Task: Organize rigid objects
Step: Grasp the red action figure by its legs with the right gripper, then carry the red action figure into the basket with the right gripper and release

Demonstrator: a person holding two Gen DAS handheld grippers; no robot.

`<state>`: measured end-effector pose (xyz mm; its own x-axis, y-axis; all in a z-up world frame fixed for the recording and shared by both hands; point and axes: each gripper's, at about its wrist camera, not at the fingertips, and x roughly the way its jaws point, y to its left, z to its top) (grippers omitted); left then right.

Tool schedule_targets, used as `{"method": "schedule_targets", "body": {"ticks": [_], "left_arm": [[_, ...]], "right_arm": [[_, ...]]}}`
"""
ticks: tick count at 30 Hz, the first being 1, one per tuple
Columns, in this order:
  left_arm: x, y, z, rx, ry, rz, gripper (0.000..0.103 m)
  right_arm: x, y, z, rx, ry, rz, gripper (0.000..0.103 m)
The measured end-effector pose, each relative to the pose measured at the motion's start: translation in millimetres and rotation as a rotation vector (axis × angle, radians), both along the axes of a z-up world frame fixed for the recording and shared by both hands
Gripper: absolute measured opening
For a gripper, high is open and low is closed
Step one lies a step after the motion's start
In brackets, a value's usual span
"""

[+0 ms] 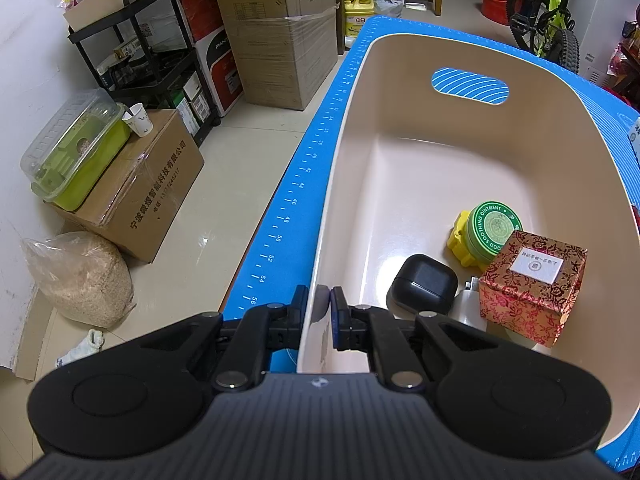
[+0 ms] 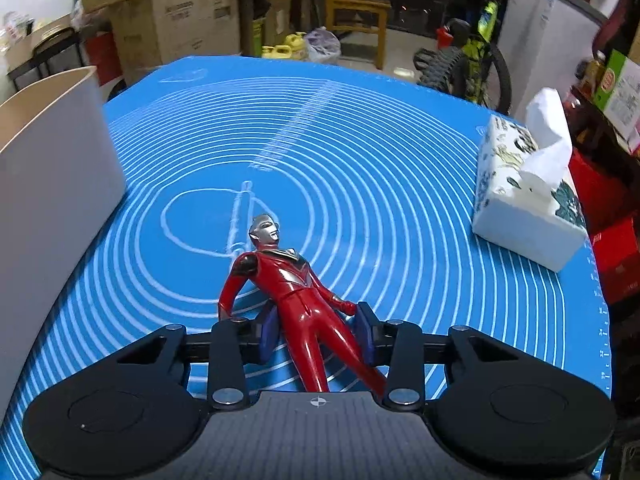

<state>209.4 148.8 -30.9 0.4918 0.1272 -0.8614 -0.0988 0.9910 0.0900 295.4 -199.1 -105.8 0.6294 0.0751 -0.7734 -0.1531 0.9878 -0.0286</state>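
A red and silver toy figure [image 2: 296, 280] lies on its back on the blue mat [image 2: 380, 152], head pointing away. My right gripper [image 2: 316, 328] straddles its hips, with the blue pads [image 2: 268, 330] pressed against both sides. The beige bin [image 1: 400, 168] stands at the mat's left edge, and its white outer wall [image 2: 52, 184] shows in the right wrist view. My left gripper [image 1: 320, 304] is shut on the bin's near rim. Inside the bin lie a green ointment tin [image 1: 496, 228], a yellow piece [image 1: 460, 240], a black case [image 1: 424, 284] and a red patterned box [image 1: 532, 284].
A tissue box [image 2: 524, 200] stands at the mat's right edge. Left of the table, on the floor, are cardboard boxes [image 1: 136, 200], a sack of grain [image 1: 80, 280] and a black cart [image 1: 152, 60]. A bicycle [image 2: 468, 64] and a chair [image 2: 356, 12] stand beyond the far edge.
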Motion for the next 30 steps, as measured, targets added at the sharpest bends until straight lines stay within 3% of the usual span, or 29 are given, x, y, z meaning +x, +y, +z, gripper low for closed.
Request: {"method": "schedule_targets", "body": {"ticks": [20, 30], "left_arm": [[0.6, 2.0, 2.0, 0.001, 0.001, 0.001, 0.014], [-0.1, 3.0, 2.8, -0.001, 0.001, 0.004, 0.014]], "right_arm": [[-30.4, 1.3, 26.3, -0.03, -0.159, -0.037, 0.046], [-52.6, 28.6, 81.0, 0.019, -0.304, 0.029, 0.046]]}}
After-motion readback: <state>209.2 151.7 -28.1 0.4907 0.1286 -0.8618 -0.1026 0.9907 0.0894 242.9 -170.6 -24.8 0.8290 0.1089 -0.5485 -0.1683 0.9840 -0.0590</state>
